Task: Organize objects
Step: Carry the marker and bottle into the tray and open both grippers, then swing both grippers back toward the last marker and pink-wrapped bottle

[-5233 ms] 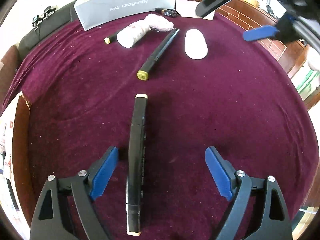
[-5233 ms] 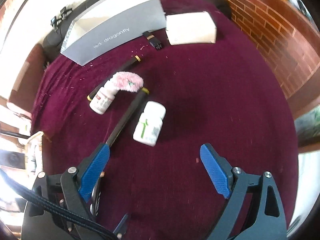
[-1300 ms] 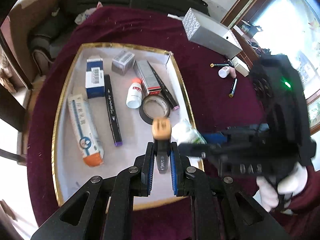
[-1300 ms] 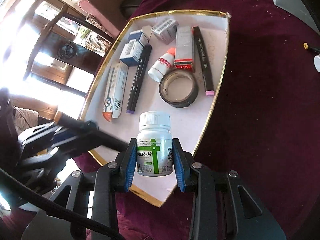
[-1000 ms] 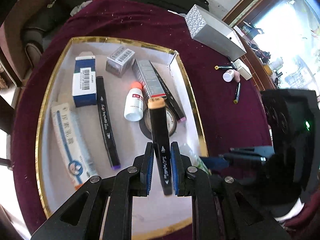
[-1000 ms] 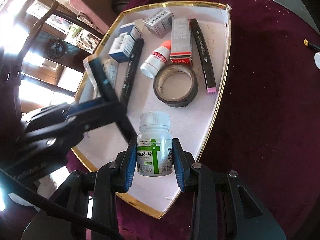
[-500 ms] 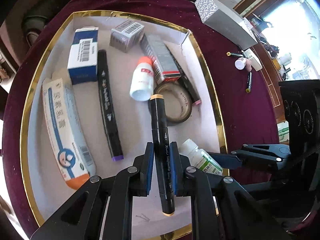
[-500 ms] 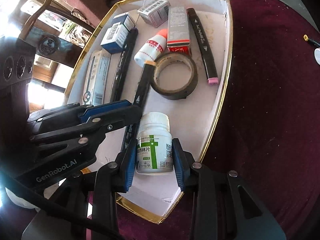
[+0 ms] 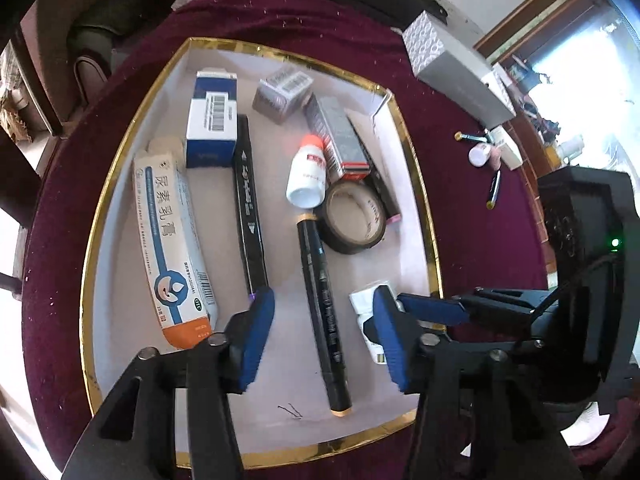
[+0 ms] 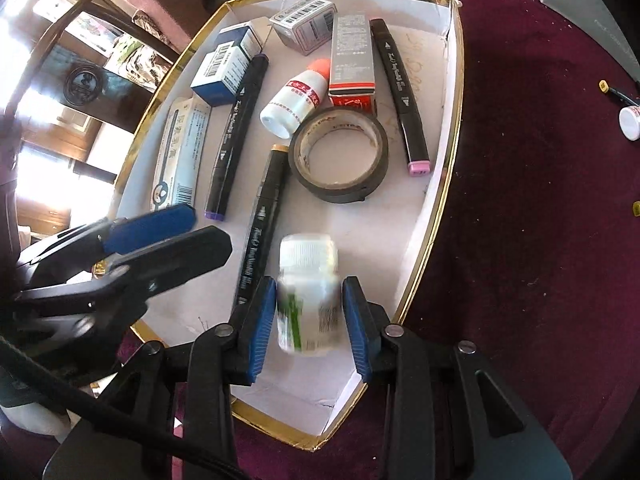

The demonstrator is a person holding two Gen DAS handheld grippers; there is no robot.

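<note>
A white tray with a gold rim (image 9: pixel 420 184) (image 10: pixel 456 92) holds several items on the dark red cloth. A black marker with tan ends (image 9: pixel 320 312) (image 10: pixel 260 236) lies flat on the tray floor. My left gripper (image 9: pixel 322 300) straddles it, its jaws opening, and the blue pads stand clear of the marker on both sides. My right gripper (image 10: pixel 310 320) is shut on a white pill bottle with a green label (image 10: pixel 308 300), blurred, just over the tray's near right corner. In the left wrist view this bottle (image 9: pixel 366 304) peeks out behind my right finger.
The tray also holds a tape roll (image 9: pixel 354 220), a small orange-capped bottle (image 9: pixel 308 172), two more black markers, a long tube box (image 9: pixel 168 240) and several small boxes. A grey box (image 9: pixel 452 68), a marker and a small bottle (image 9: pixel 480 156) lie on the cloth beyond.
The left jaws have parted and let go of the tan-ended marker, which now lies on the tray floor. The right gripper still grips the pill bottle, tilted slightly further over the tray.
</note>
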